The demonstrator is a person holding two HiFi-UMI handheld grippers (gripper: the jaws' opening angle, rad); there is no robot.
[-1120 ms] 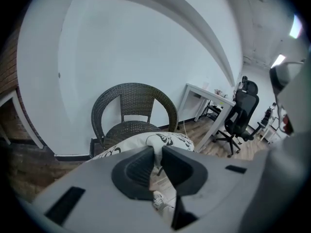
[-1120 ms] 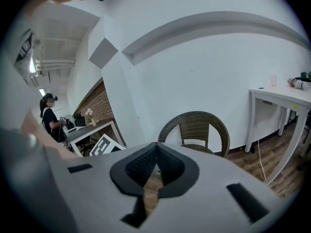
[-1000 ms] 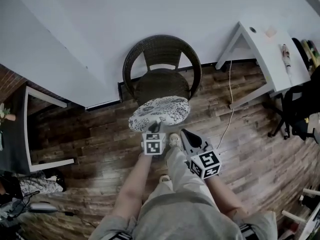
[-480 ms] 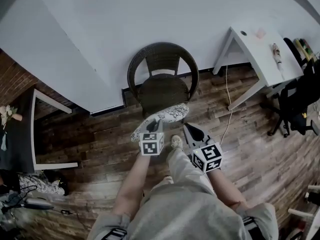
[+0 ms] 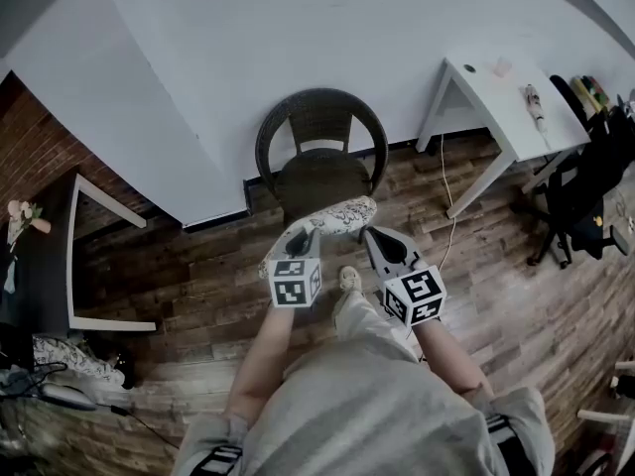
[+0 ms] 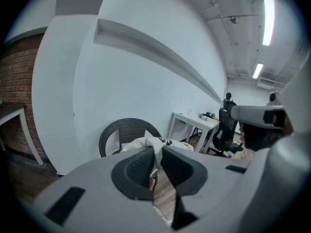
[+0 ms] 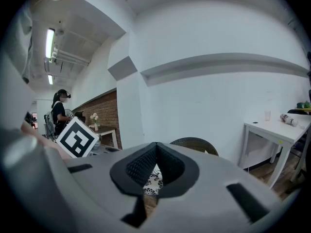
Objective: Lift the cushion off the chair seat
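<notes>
The round patterned cushion [image 5: 327, 219] hangs tilted in the air, in front of the dark wicker chair [image 5: 320, 147] and off its seat. My left gripper [image 5: 305, 237] is shut on the cushion's near edge. In the left gripper view the fabric [image 6: 163, 143] is pinched between the pads, with the chair [image 6: 121, 130] behind it. My right gripper [image 5: 374, 238] hovers just right of the cushion, its jaws shut with nothing in them. In the right gripper view the jaw tips [image 7: 156, 147] meet, and a bit of cushion pattern [image 7: 154, 181] shows below them.
A white desk [image 5: 501, 92] stands at the right by the wall, with a cable [image 5: 446, 191] trailing beside it and a black office chair [image 5: 585, 201] further right. A dark side table [image 5: 60, 251] stands at the left. The person's legs [image 5: 347, 345] are below the grippers.
Both grippers have risen. The cushion has come up off the seat with the left gripper and now hangs tilted, nearer the person.
</notes>
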